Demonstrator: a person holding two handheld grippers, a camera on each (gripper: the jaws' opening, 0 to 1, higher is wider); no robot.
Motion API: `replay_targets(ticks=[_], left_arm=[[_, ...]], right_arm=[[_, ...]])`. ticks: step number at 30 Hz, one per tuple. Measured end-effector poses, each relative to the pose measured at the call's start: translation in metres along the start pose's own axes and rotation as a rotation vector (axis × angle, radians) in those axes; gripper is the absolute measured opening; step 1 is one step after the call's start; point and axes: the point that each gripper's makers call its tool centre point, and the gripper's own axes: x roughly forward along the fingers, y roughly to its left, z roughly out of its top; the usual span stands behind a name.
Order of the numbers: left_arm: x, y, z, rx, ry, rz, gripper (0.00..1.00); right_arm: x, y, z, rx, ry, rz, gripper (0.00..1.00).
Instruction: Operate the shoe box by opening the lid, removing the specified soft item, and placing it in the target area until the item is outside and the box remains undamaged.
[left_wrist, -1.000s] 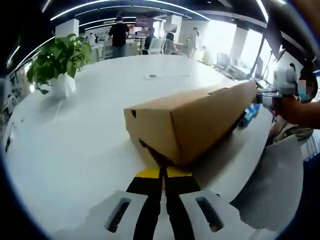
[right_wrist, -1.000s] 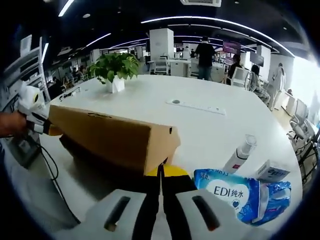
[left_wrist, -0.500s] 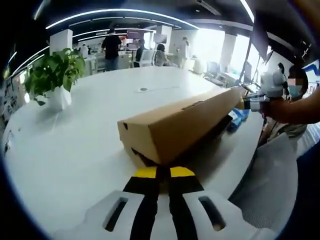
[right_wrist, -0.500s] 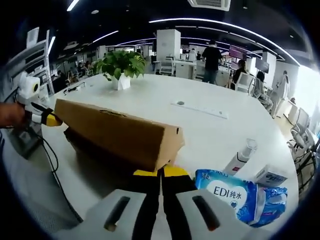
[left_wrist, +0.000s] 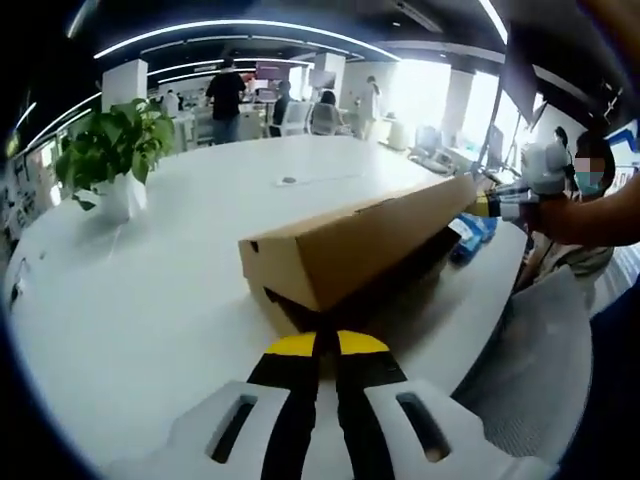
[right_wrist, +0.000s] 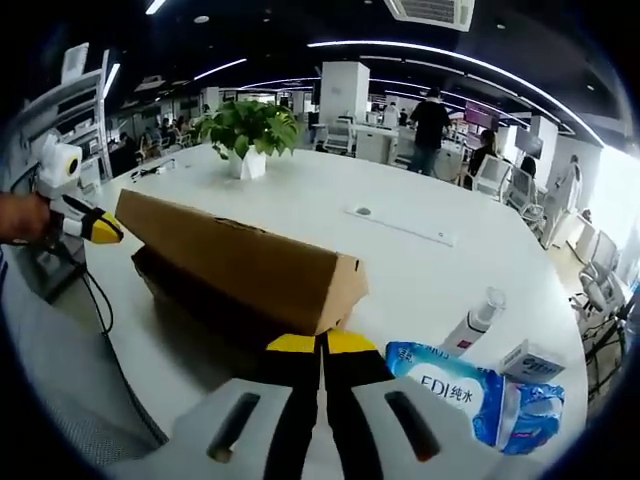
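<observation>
A brown cardboard shoe box lid (left_wrist: 360, 250) hangs tilted over the dark box base (left_wrist: 425, 262) on the white table (left_wrist: 150, 300). My left gripper (left_wrist: 320, 343) is shut, its yellow tips at the lid's near end. At the far end the right gripper (left_wrist: 487, 206) holds the lid, a person's hand behind it. In the right gripper view the lid (right_wrist: 230, 260) sits above the base (right_wrist: 185, 300), my right gripper (right_wrist: 322, 343) is shut under its near end, and the left gripper (right_wrist: 98, 230) pinches the far end. The box's contents are hidden.
A potted plant (right_wrist: 248, 130) stands further back on the table. A blue wet-wipe pack (right_wrist: 470, 385), a spray bottle (right_wrist: 475, 320) and a small white carton (right_wrist: 530, 360) lie to the right of the box. A cable (right_wrist: 100, 310) hangs off the table edge. People stand far behind.
The lid has risen off the base at both ends, and the dark gap under it has widened. Both cameras rose with it.
</observation>
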Motion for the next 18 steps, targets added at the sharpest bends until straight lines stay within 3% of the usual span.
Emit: replay_targets(ticks=[7,13,18], left_arm=[[0.000,-0.003,0.001,0.014,-0.007,-0.005,0.02],[0.000,-0.008,-0.002,0.022,-0.004,-0.026,0.06],[-0.002,-0.010,0.000,0.027,-0.020,-0.031,0.07]], right_arm=[[-0.001,0.003,-0.005,-0.027,0.011,0.011,0.00],[-0.002,0.013,-0.010,-0.140,0.040,0.045,0.02],[-0.004,0.015,-0.010,-0.152,0.037,0.060,0.05]])
